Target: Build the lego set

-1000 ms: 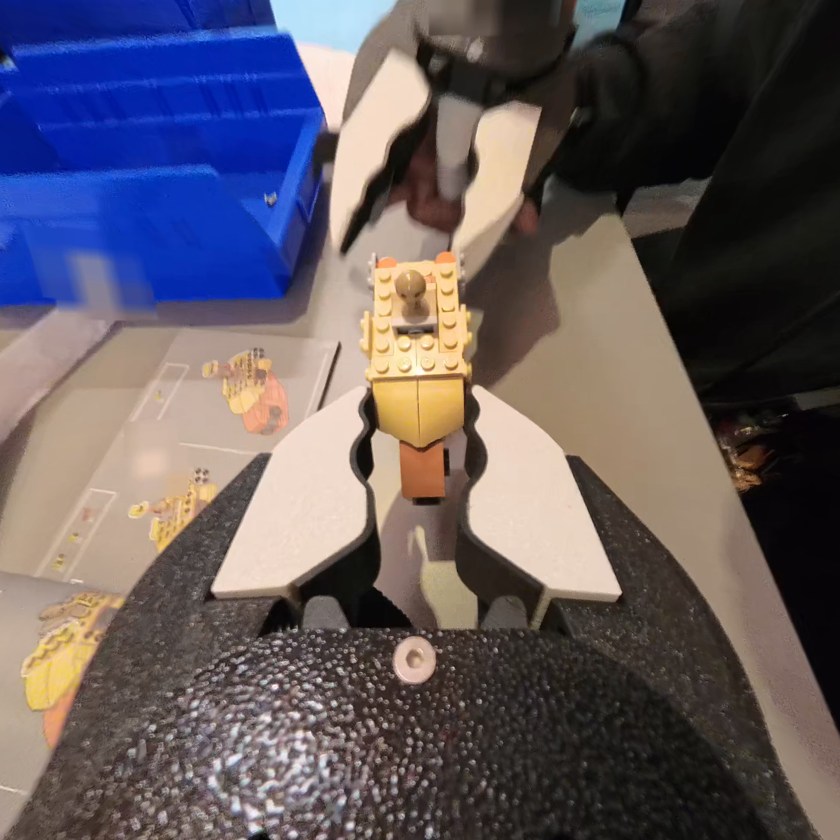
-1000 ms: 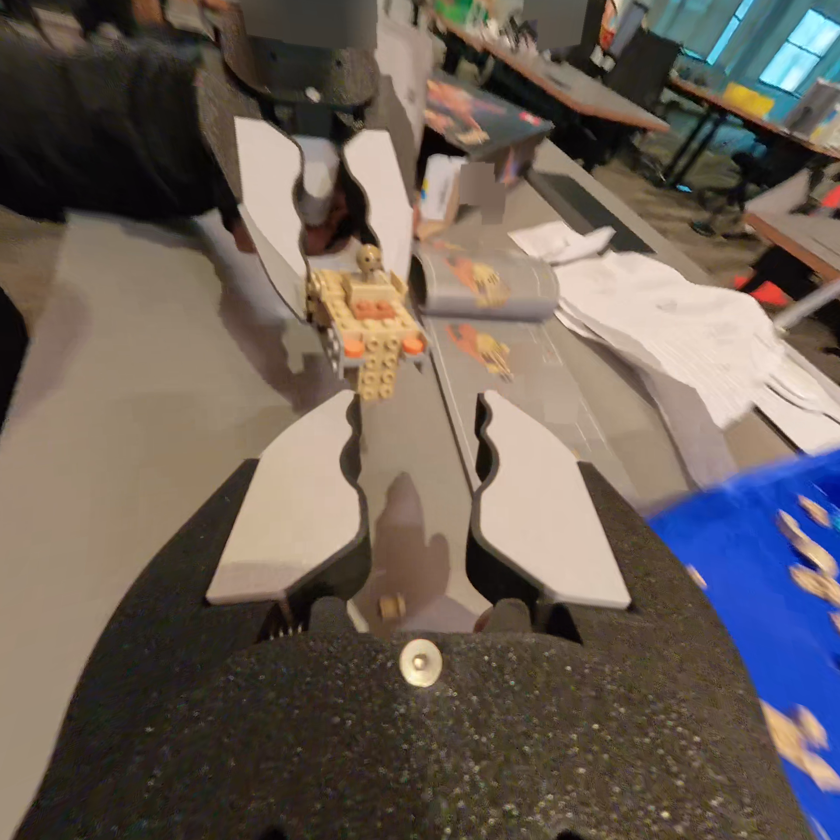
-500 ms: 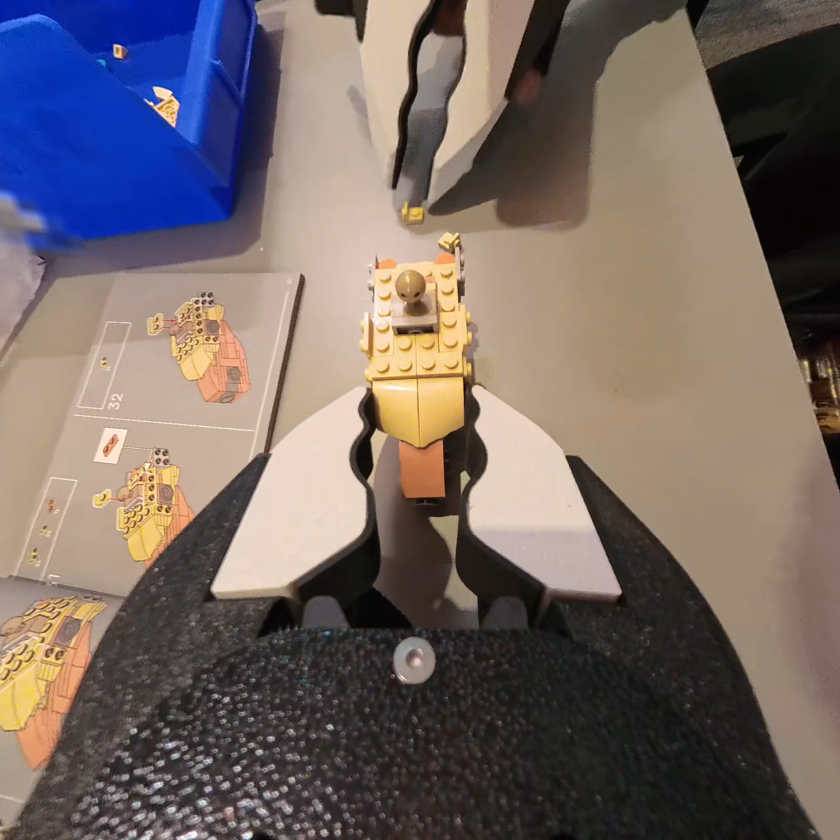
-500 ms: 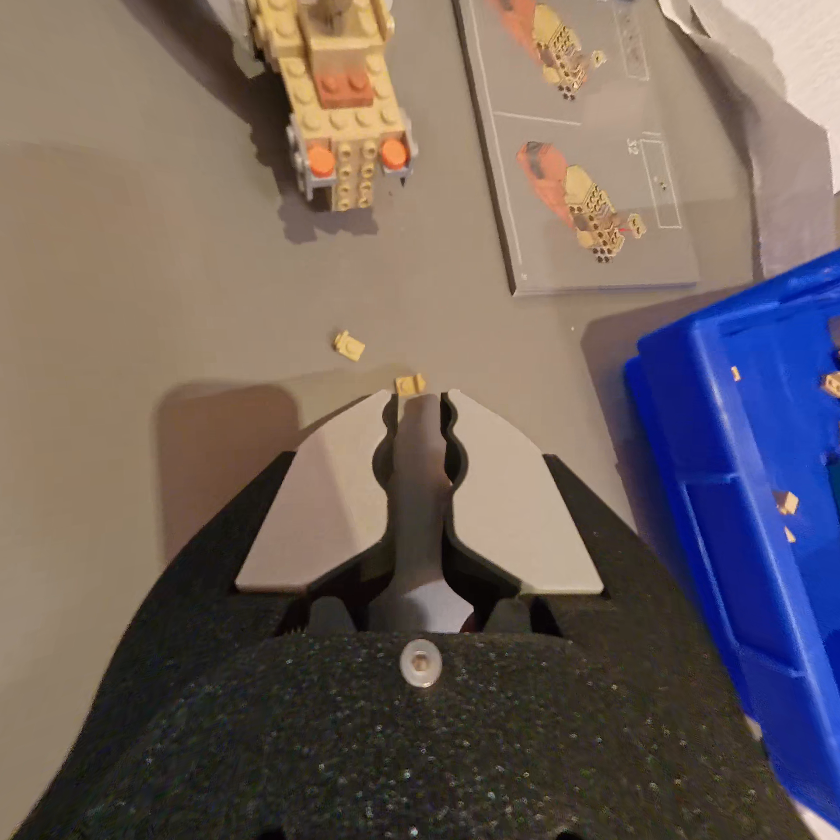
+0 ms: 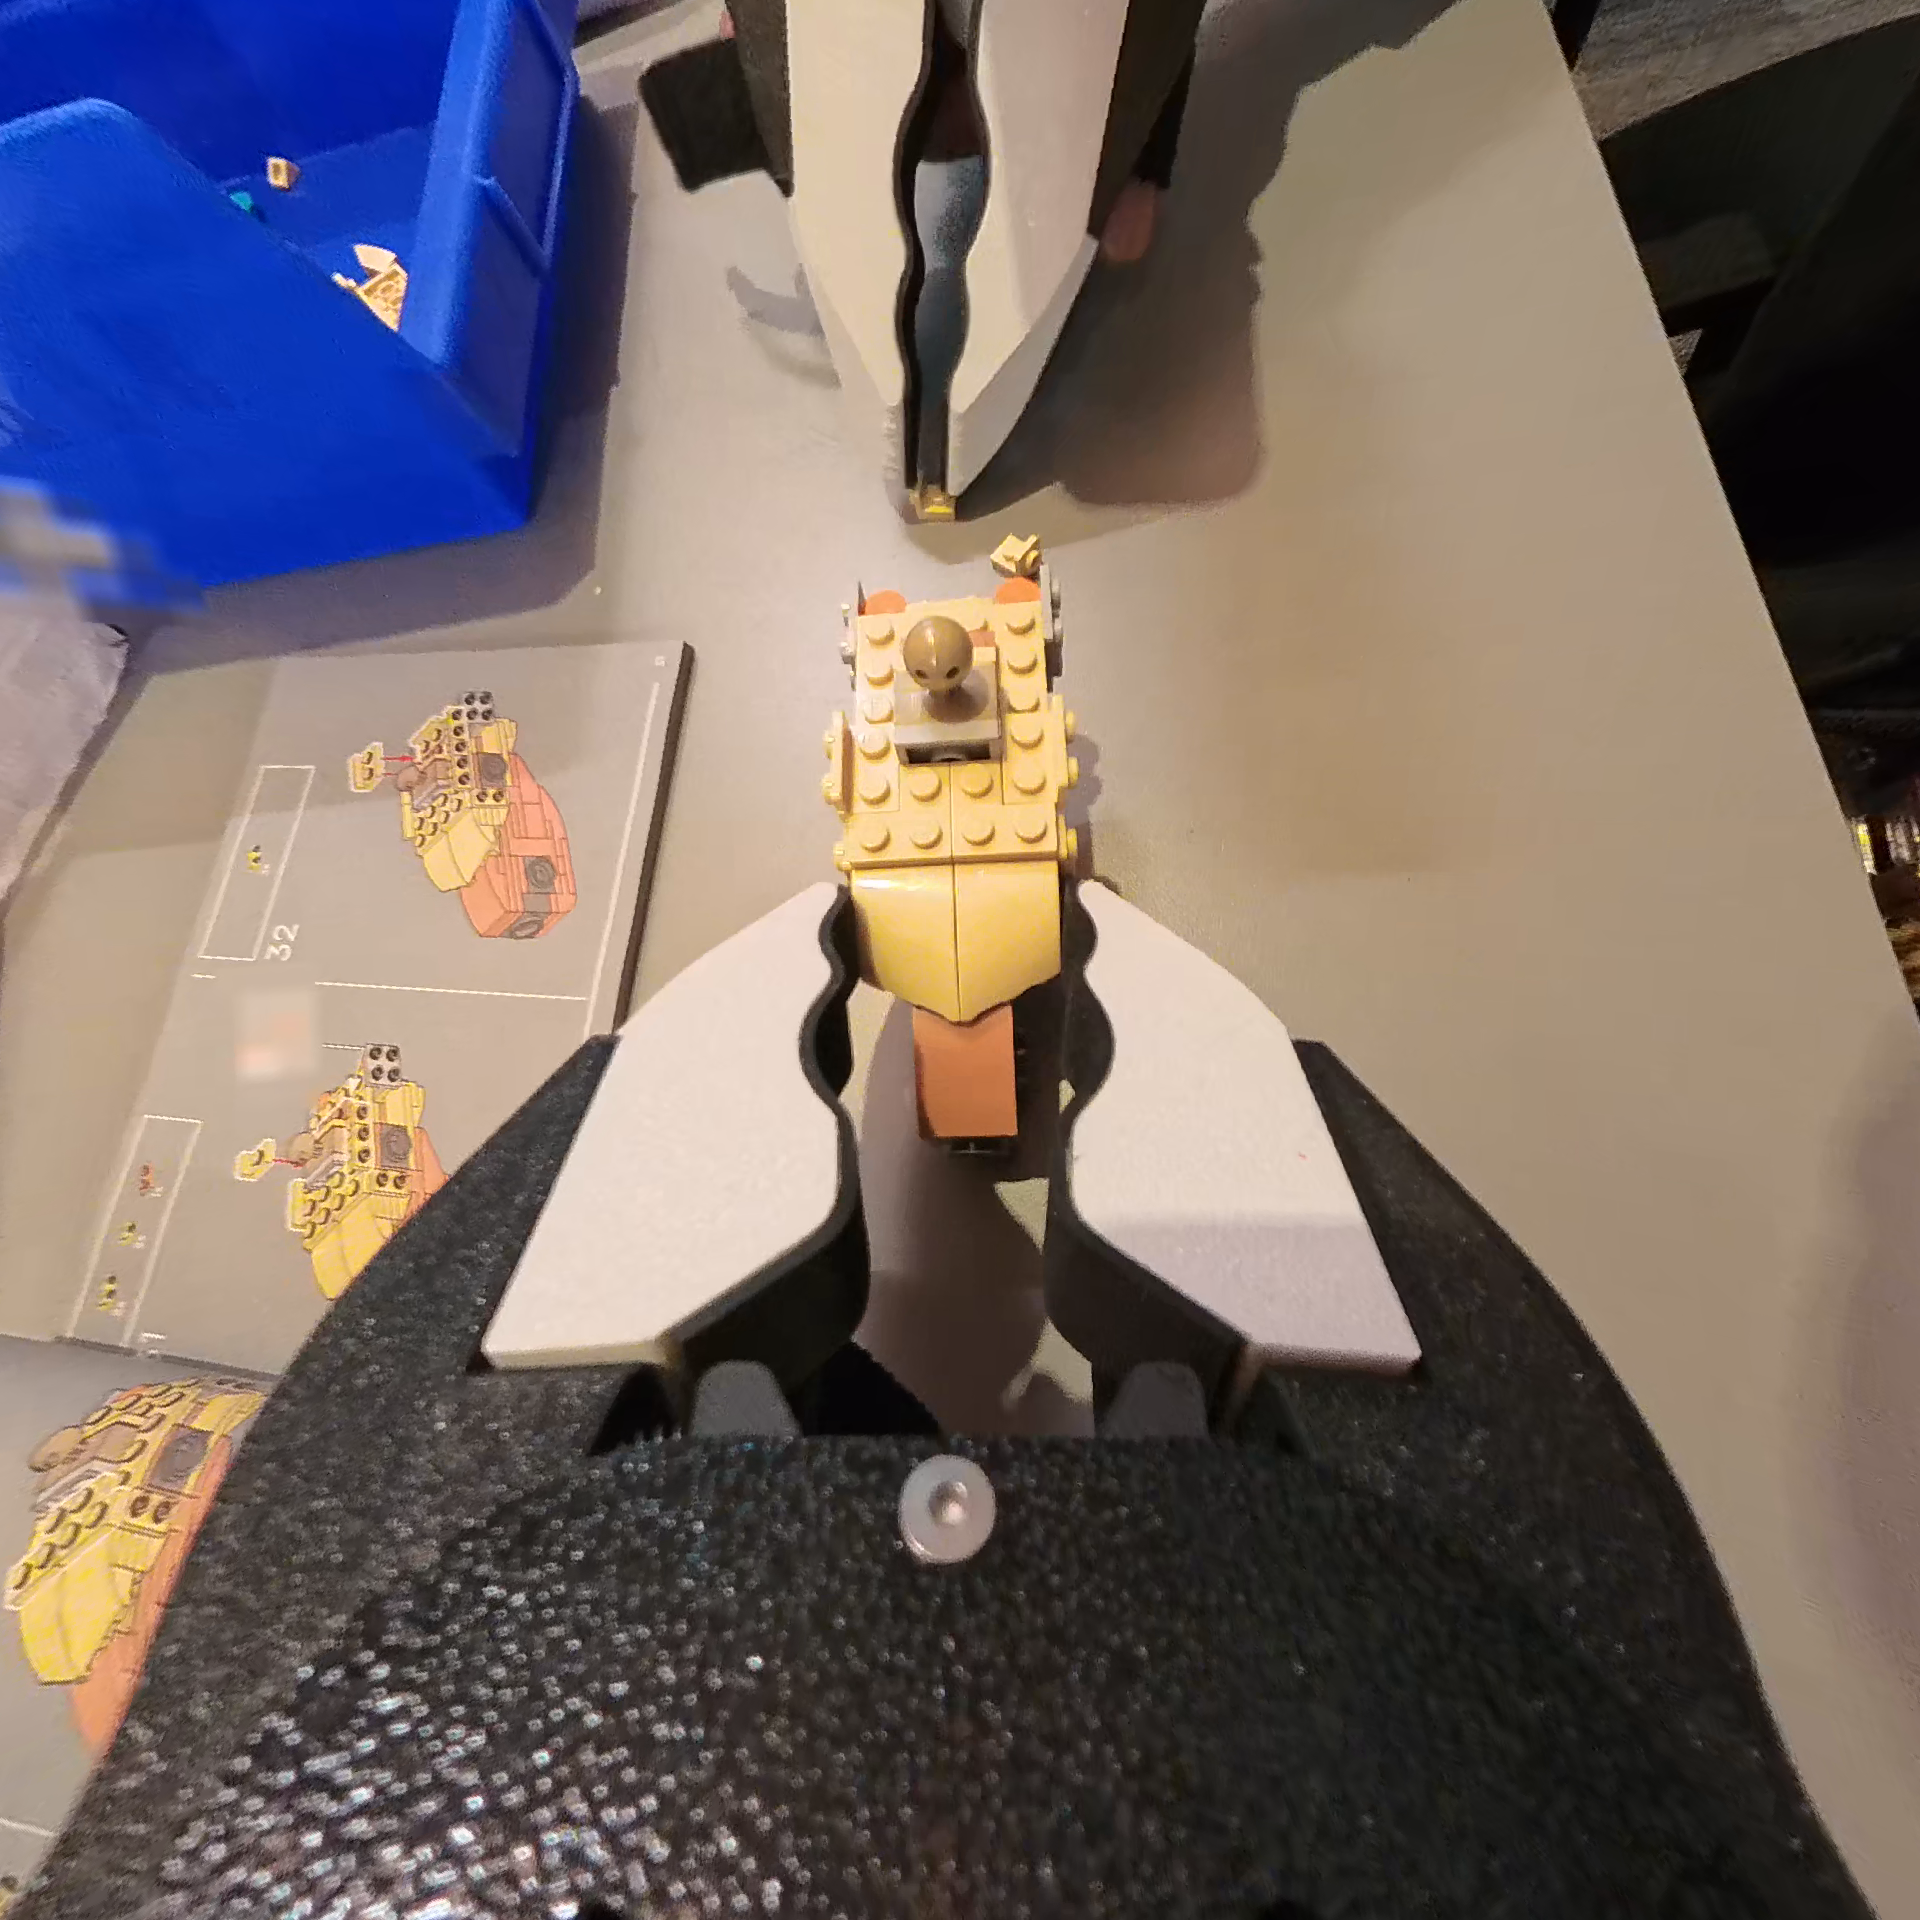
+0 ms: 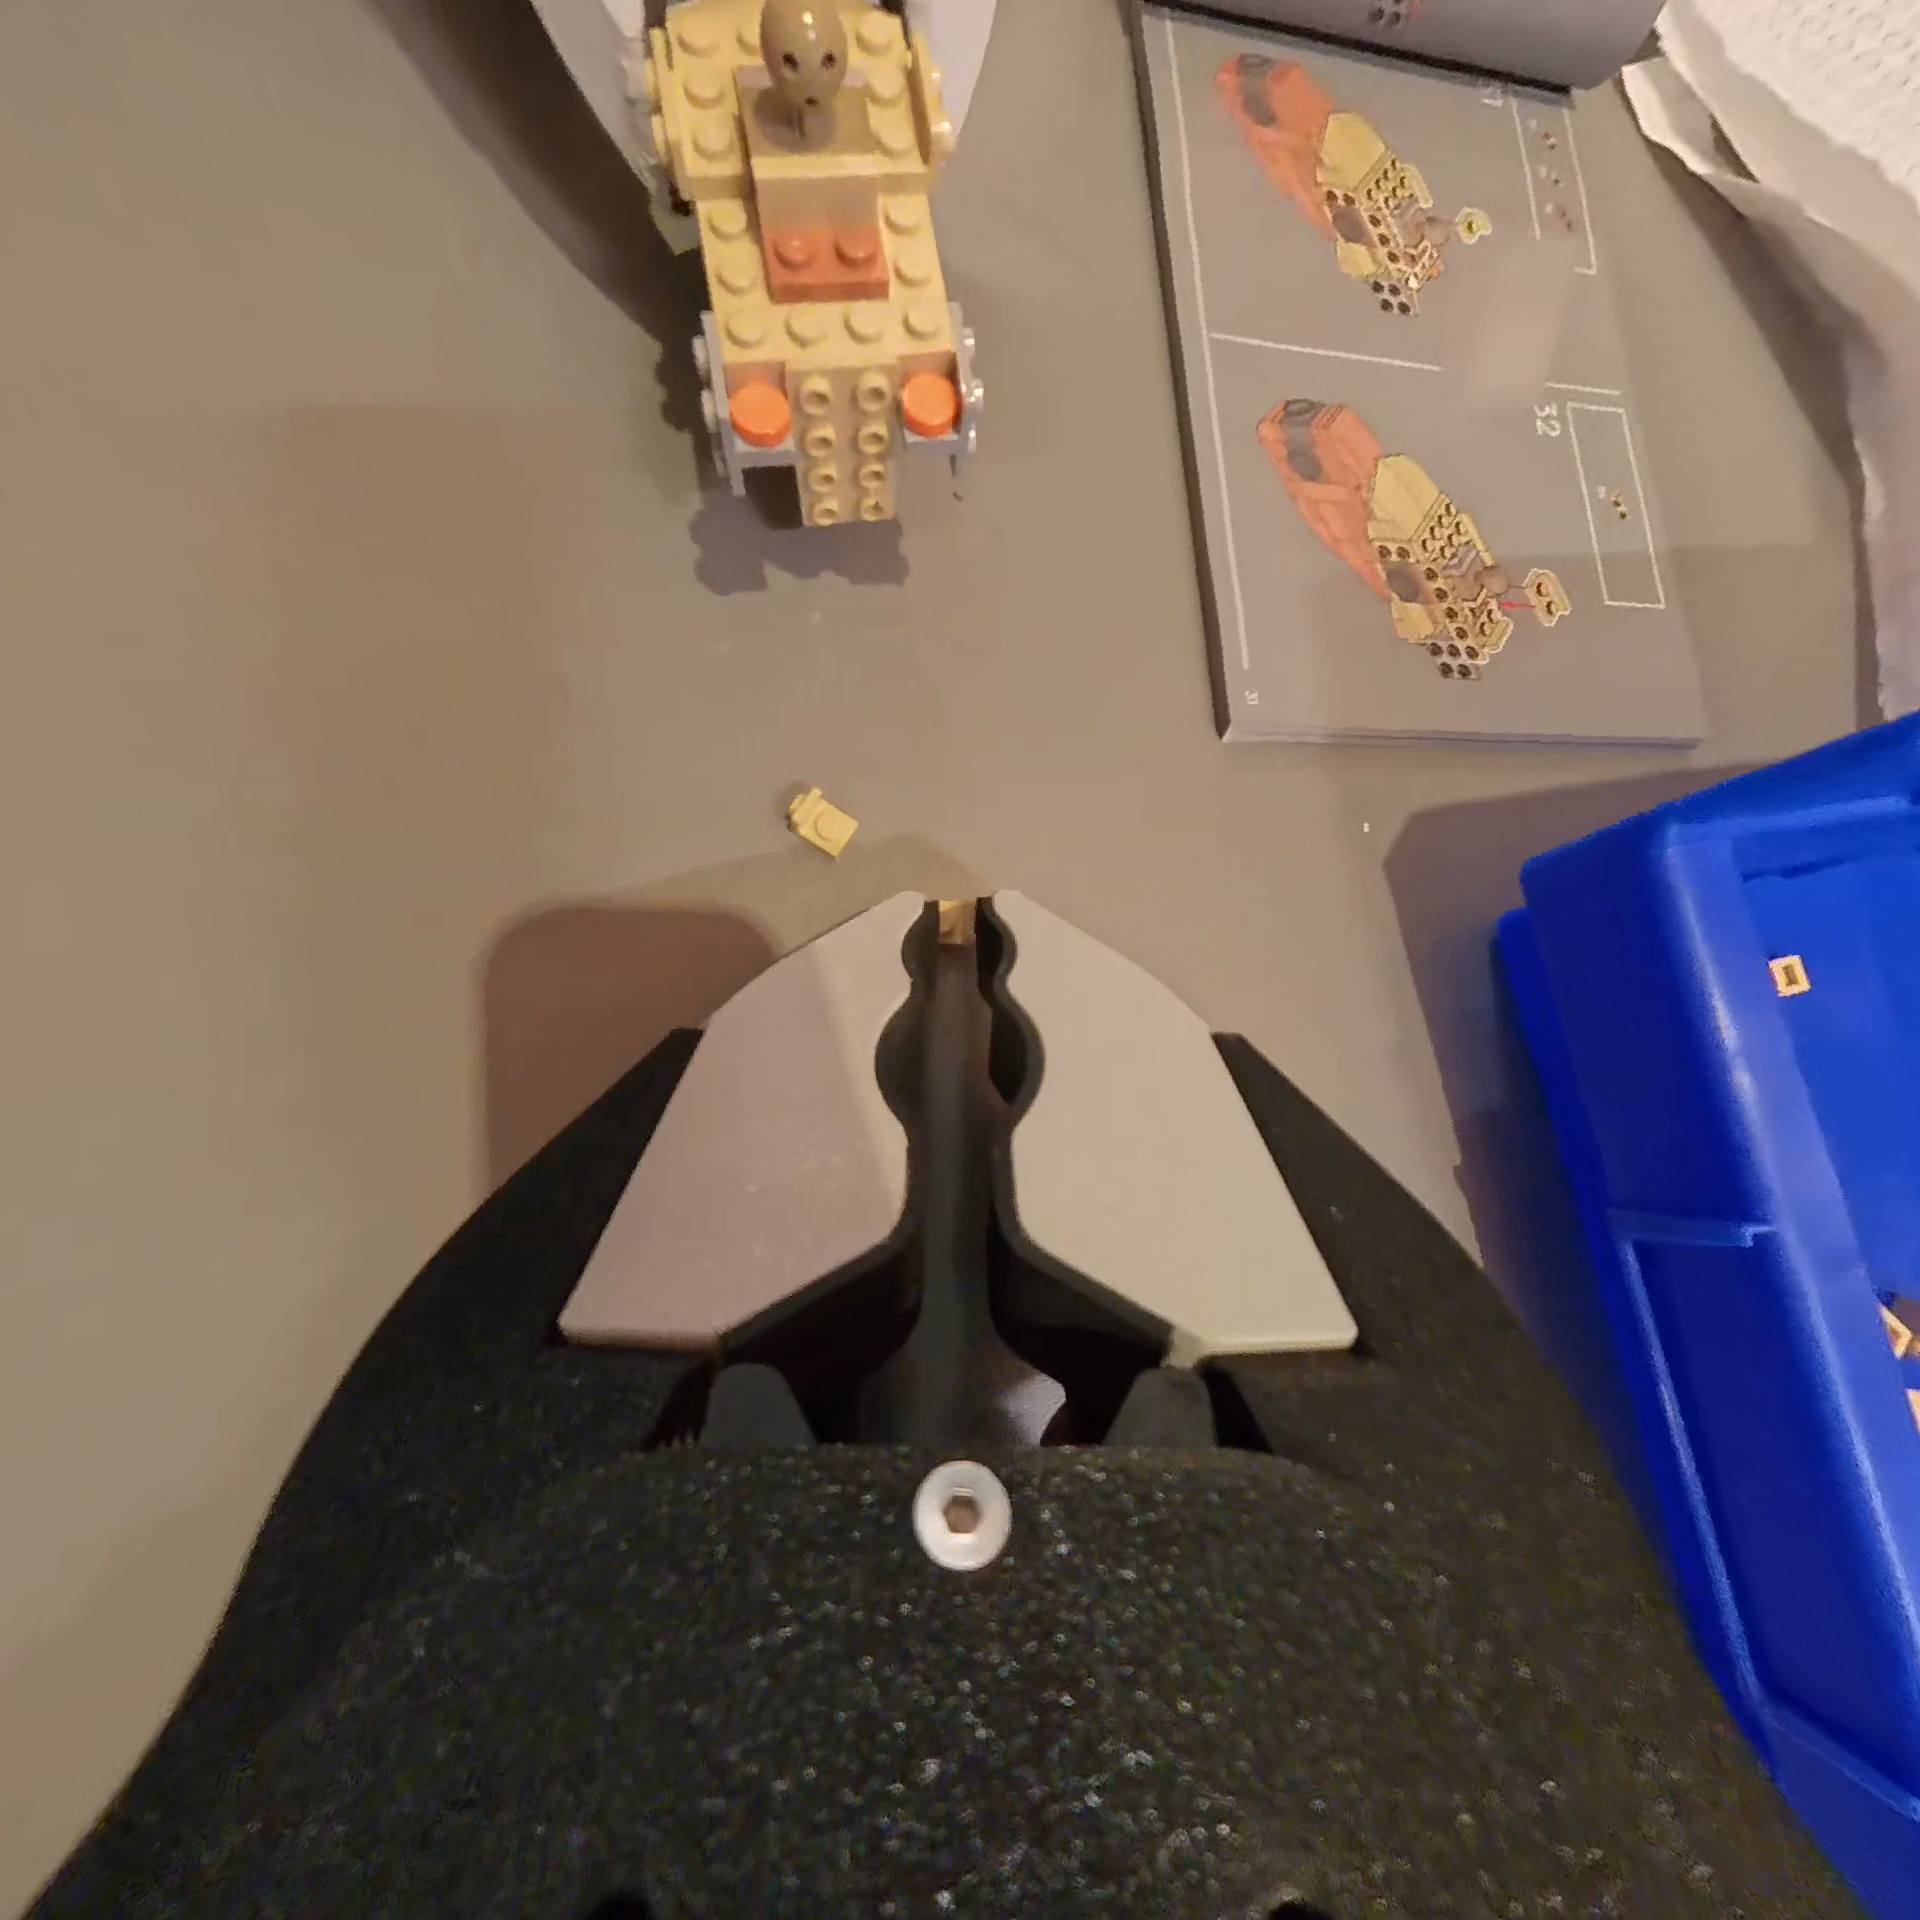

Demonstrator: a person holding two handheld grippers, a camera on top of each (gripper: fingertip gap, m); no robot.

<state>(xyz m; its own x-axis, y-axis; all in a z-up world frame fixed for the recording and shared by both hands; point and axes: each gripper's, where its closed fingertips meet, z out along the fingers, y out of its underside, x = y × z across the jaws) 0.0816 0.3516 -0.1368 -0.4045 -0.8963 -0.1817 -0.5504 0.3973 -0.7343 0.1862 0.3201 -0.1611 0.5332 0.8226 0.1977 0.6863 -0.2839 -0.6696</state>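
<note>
A tan and brown lego model [image 5: 951, 821] with a round-headed figure on top is held at its rounded nose by my left gripper [image 5: 954, 935], which is shut on it. The model also shows in the right wrist view [image 6: 821, 270], resting on the grey table. My right gripper [image 6: 956, 914] points down at the table just beyond the model's rear and is shut on a small tan piece [image 6: 954, 920]; it shows from the front in the left wrist view [image 5: 930, 499]. A second small tan piece [image 6: 821, 826] lies loose on the table beside it, seen also in the left wrist view [image 5: 1016, 554].
An open instruction booklet [image 5: 416, 935] lies left of the model, seen too in the right wrist view [image 6: 1434, 416]. A blue parts bin [image 5: 260, 312] with loose pieces stands at the far left [image 6: 1745, 1195]. The table edge [image 5: 1714, 520] runs along the right. White papers [image 6: 1818, 156] lie beyond the booklet. The left gripper's tips are roughly 12 cm from the right gripper's.
My right gripper came down to the table behind the model and closed on a small tan piece. My left gripper tilted down with the model still held.
</note>
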